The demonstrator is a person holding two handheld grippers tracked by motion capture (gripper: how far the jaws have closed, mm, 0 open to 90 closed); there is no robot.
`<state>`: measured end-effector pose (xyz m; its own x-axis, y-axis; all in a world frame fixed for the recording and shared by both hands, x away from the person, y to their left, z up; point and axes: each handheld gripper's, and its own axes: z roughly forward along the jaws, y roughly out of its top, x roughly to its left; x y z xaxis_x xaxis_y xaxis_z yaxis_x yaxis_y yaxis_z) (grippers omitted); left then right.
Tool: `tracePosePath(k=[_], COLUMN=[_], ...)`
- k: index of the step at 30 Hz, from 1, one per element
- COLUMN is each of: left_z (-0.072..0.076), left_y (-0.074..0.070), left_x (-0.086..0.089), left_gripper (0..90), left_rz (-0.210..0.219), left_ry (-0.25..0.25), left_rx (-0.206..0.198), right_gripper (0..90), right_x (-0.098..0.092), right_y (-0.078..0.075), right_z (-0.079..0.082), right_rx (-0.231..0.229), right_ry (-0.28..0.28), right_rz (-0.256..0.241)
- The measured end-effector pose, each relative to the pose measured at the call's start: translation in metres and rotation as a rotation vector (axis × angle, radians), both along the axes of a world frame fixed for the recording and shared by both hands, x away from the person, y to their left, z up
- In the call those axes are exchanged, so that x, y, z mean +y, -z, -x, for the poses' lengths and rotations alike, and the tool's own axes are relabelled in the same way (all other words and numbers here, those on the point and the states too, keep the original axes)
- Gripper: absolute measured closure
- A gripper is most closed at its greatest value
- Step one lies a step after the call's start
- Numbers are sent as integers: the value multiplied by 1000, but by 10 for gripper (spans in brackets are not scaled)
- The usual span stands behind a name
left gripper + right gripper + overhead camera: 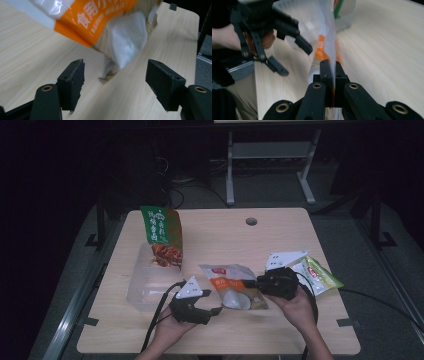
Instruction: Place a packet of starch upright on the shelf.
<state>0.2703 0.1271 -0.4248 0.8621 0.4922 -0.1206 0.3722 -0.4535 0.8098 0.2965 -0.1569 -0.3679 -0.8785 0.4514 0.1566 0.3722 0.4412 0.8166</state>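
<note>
The orange bag (233,285) in the middle of the high view is pinched by the right gripper (256,284); the left gripper (212,303) is held wide open beside it.

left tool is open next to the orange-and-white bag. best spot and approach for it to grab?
Likely the bag's near lower corner, approached from the person's left, low over the table. The right tool already pinches its far edge, so the bag hangs tilted with that corner by the open left tool.

green pouch (162,236), clear tub (145,285), light-green packet (320,276)
</note>
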Motion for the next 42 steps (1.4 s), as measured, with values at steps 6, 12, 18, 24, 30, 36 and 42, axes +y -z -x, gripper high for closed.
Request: tracePosePath(k=[6,12,18,24,30,36,42], left_z=[-18,-28,-33,-26,-23,-19,-19], left_y=[4,3,4,0,-3,-1,0], left_x=[-17,-28,-27,-28,-24,-23,-16], left_gripper=[412,602,850,891,894,892,768], left_rz=[14,48,62,24,18,4,-11], left_ry=[27,53,50,27,16,15,11], left_rx=[59,126,155,110,88,75,77], right_gripper=[898,897,897,894,791,833,898], right_x=[-15,-19,-16,-15,-6,10,10], right_y=[12,15,15,13,14,18,19], right_z=[-5,-6,-3,-2,-1,-3,-5], right_rx=[26,24,-13,-31,-24,-5,20], right_ry=[-35,-29,-9,6,1,-22,-13], right_rz=[-43,-37,-14,22,70,108,80])
